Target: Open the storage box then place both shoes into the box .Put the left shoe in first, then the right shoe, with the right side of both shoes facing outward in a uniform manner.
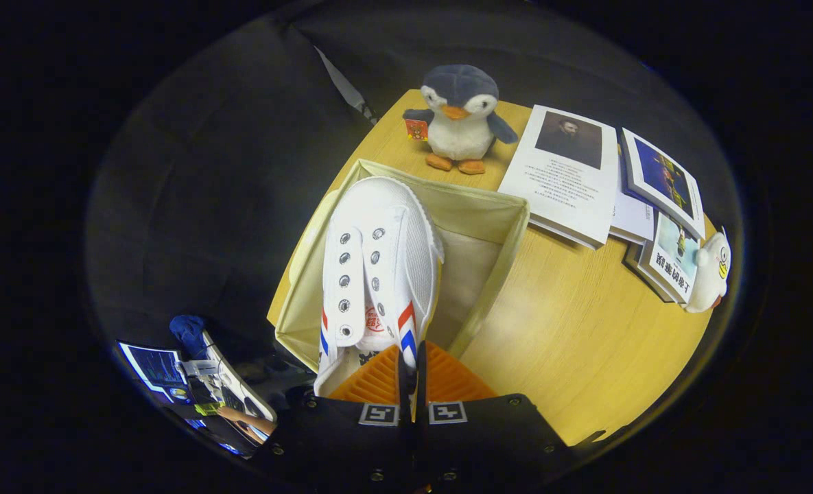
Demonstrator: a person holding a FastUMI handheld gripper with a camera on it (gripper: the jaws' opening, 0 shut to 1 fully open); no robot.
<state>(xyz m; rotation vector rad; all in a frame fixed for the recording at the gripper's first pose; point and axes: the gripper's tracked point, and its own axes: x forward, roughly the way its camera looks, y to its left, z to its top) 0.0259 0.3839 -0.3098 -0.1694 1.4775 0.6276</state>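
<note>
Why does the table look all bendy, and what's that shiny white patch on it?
In the gripper view, the fisheye lens curves the wooden table and the storage box; the pale patch is lamp glare on the wood; the white shoe, pinched by the gripper, looks sharp, while the plush penguin stays clear too.

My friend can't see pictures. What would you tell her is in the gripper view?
The orange tongs are shut on the side wall of a white shoe with red and blue stripes, holding it over an open beige box on a wooden table. Beyond the box stands a toy penguin, with books beside it.
</note>
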